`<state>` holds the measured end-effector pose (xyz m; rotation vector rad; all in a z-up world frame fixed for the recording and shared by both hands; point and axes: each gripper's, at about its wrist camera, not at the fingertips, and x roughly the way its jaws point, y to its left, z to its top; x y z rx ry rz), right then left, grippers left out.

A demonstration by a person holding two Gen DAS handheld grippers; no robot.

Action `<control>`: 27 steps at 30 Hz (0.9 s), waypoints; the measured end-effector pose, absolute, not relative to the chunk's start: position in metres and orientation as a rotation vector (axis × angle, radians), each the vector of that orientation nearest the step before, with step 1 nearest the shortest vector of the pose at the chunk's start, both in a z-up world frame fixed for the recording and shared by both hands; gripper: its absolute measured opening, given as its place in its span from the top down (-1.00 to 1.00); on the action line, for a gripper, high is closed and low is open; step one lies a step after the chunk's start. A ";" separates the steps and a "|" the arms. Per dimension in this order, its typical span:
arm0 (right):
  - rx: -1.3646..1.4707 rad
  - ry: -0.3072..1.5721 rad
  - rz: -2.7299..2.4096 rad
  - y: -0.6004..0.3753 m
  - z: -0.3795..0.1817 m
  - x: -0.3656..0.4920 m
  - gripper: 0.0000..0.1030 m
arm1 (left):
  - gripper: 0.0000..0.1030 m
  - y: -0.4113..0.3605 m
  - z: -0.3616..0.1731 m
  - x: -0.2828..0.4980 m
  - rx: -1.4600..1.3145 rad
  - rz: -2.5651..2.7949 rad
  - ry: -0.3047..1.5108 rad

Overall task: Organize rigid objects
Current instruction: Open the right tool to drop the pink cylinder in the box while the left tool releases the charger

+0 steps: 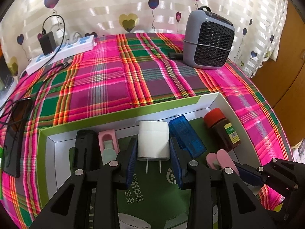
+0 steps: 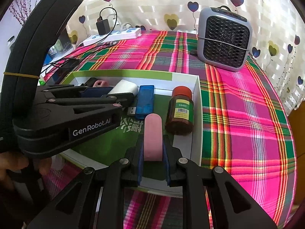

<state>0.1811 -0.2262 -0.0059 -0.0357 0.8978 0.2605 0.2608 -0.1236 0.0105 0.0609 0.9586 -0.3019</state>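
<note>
A shallow green-and-white box [image 1: 114,117] lies on the plaid cloth. My left gripper [image 1: 153,152] is shut on a white charger plug [image 1: 153,139] inside the box, its prongs pointing back at the camera. Left of the plug lie a black item [image 1: 85,145] and a pink-and-mint item [image 1: 107,143]. To its right are a blue USB device [image 1: 187,135] and a red-capped brown bottle [image 1: 223,131]. My right gripper [image 2: 153,145] is shut on a pink oblong piece [image 2: 153,133] over the box's near right part, beside the bottle [image 2: 180,112]. In the right wrist view the left gripper [image 2: 116,93] covers the box's left half.
A grey fan heater [image 1: 208,42] stands at the cloth's far right. A white power strip [image 1: 63,51] with a black adapter [image 1: 47,43] and cables lies far left. A dark phone [image 1: 13,143] rests at the left edge. A hand [image 2: 11,164] holds the left gripper.
</note>
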 end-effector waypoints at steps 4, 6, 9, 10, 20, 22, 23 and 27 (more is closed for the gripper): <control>-0.038 0.900 0.260 -0.226 -0.006 0.180 0.64 | 0.37 -0.123 0.010 0.260 0.061 -0.300 0.959; -0.036 0.901 0.260 -0.226 -0.005 0.180 0.64 | 0.37 -0.123 0.010 0.260 0.059 -0.298 0.959; -0.032 0.901 0.261 -0.225 -0.006 0.179 0.64 | 0.36 -0.123 0.010 0.258 0.064 -0.294 0.958; -0.031 0.901 0.260 -0.226 -0.006 0.179 0.64 | 0.36 -0.123 0.010 0.258 0.065 -0.293 0.957; -0.013 0.889 0.256 -0.227 -0.002 0.171 0.41 | 0.35 -0.118 0.022 0.245 0.052 -0.300 0.927; -0.011 0.884 0.252 -0.227 -0.001 0.169 0.37 | 0.35 -0.117 0.025 0.241 0.048 -0.305 0.923; -0.010 0.883 0.247 -0.227 -0.001 0.167 0.34 | 0.35 -0.116 0.026 0.240 0.045 -0.305 0.921; 0.007 0.872 0.238 -0.228 0.002 0.160 0.32 | 0.35 -0.110 0.032 0.230 0.042 -0.299 0.903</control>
